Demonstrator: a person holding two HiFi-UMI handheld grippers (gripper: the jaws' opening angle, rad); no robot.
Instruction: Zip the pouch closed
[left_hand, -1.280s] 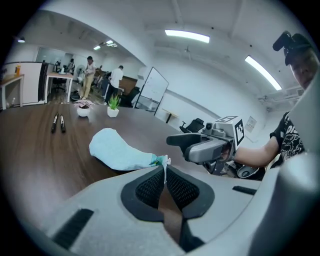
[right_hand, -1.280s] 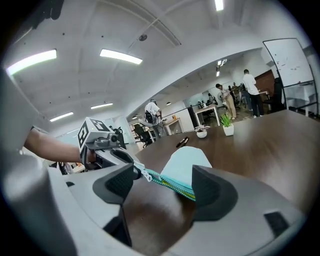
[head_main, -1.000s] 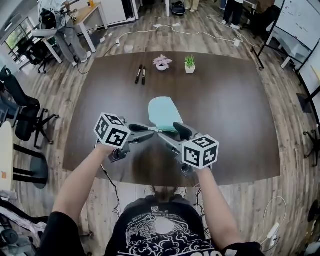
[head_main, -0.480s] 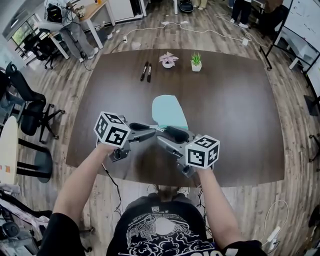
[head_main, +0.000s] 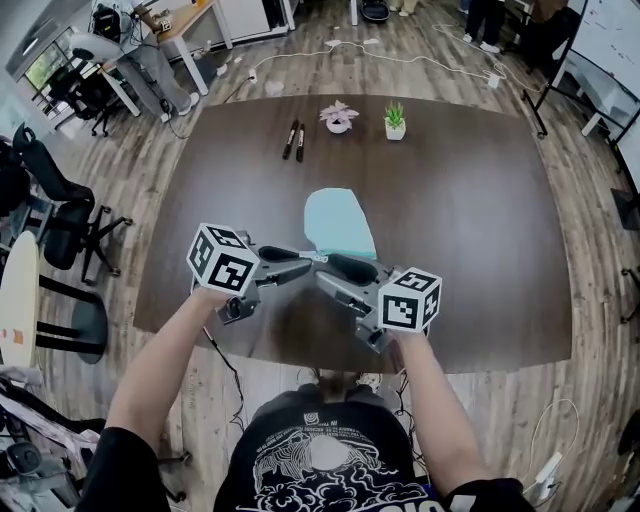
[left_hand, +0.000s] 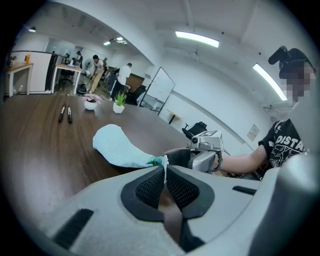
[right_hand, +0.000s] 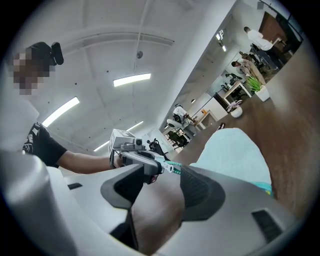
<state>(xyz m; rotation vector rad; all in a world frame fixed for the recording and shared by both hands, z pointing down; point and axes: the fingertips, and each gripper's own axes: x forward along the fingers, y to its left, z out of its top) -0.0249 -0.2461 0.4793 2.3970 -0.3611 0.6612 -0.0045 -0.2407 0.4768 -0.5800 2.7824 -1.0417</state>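
Steadily anchor with your left gripper (head_main: 312, 262), pinched tight on the thin white tab (left_hand: 165, 164) at the near end of the pouch (head_main: 338, 222). Your right gripper (head_main: 329, 271) has jaws just closing yet apart, framing the teal zipper (right_hand: 173, 169) without pressing it. Soft, pale-teal and round-ended, the pouch lies on the dark wood-grain table (head_main: 470, 200).

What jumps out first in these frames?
The pale blue pouch lies on the dark table, both grippers meeting at its near end. The left gripper is shut on the white zipper tab. The right gripper has just been closing its fingers, which stand apart with the zipper end between them.
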